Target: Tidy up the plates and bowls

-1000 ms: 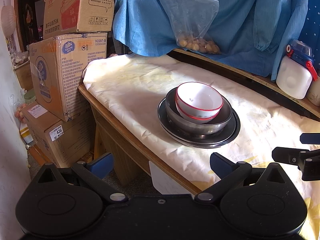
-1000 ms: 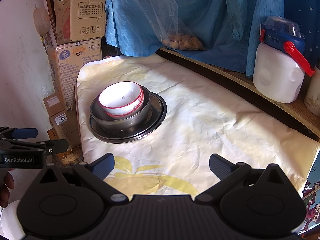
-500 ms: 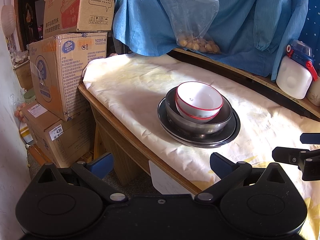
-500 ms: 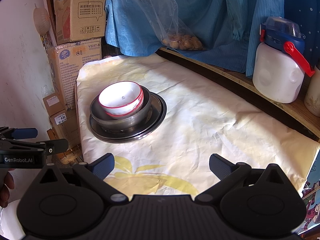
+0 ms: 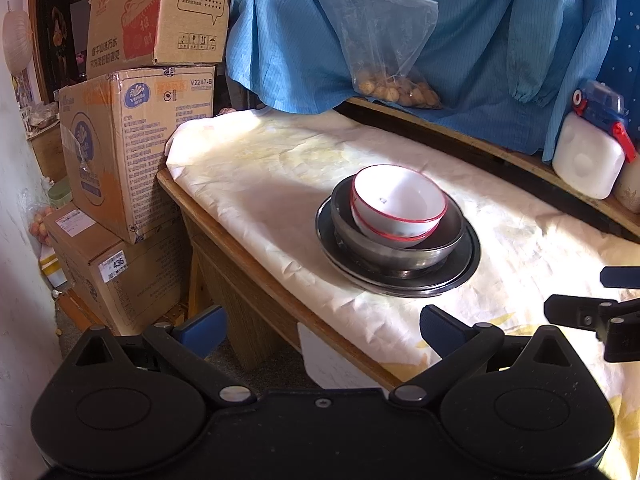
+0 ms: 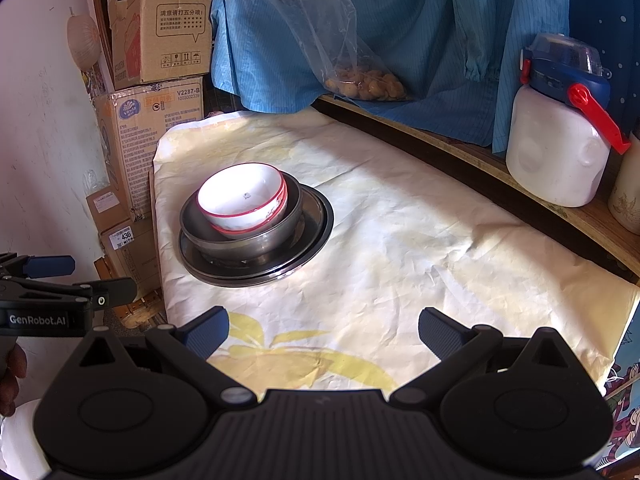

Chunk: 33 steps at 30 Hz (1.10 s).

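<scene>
White bowls: two red-rimmed white bowls nested one in the other, the top of the stack, tilted slightly.
Steel bowl: a grey metal bowl holds the white pair and stands inside the plates.
Plates: dark metal plates stacked at the bottom, flat on the cloth, toward the left edge of the table and about midway along it.
Cloth: a cream cloth with a yellow leaf print covers the table, whose wooden left edge shows bare.
Left gripper: the left gripper hangs off the table's near left corner, fingers spread wide, nothing between them, well apart from the stack.
Right gripper: the right gripper is over the near edge of the cloth, fingers spread wide and empty, the stack ahead and to its left.
Back ledge: a white jug with a blue lid and red latch stands on the wooden ledge along the far edge; a clear bag of round brown things lies further left under a blue garment.
Beside the table: cardboard boxes piled by the far left corner.
</scene>
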Each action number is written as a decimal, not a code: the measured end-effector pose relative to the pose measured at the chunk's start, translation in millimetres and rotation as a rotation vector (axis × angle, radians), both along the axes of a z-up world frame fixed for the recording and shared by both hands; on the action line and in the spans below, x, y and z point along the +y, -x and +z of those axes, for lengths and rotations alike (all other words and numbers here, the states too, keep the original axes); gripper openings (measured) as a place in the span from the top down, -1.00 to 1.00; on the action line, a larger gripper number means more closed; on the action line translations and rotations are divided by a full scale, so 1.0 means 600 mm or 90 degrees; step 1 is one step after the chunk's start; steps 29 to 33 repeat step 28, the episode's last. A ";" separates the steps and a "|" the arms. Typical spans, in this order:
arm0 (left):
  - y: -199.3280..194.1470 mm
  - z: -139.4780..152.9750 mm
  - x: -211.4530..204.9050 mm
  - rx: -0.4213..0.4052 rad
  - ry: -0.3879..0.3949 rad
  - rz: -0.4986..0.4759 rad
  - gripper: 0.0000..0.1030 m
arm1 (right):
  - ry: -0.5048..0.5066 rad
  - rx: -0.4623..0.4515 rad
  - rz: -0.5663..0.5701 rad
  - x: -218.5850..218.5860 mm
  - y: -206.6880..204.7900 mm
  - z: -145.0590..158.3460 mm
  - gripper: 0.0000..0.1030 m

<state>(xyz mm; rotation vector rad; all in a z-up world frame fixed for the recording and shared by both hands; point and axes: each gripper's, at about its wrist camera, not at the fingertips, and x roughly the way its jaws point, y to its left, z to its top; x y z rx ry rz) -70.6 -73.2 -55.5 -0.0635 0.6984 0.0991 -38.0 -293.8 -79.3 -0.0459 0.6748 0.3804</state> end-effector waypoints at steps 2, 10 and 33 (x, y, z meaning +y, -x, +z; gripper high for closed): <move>0.001 0.001 0.000 -0.002 0.005 -0.003 -0.98 | 0.001 -0.001 0.000 0.001 0.001 0.001 -1.00; -0.003 0.004 -0.001 -0.003 0.008 -0.002 -0.98 | 0.001 -0.001 0.000 0.002 0.001 0.001 -1.00; -0.010 0.003 -0.005 -0.003 0.007 -0.006 -0.98 | 0.000 0.001 0.000 0.000 -0.003 -0.001 -1.00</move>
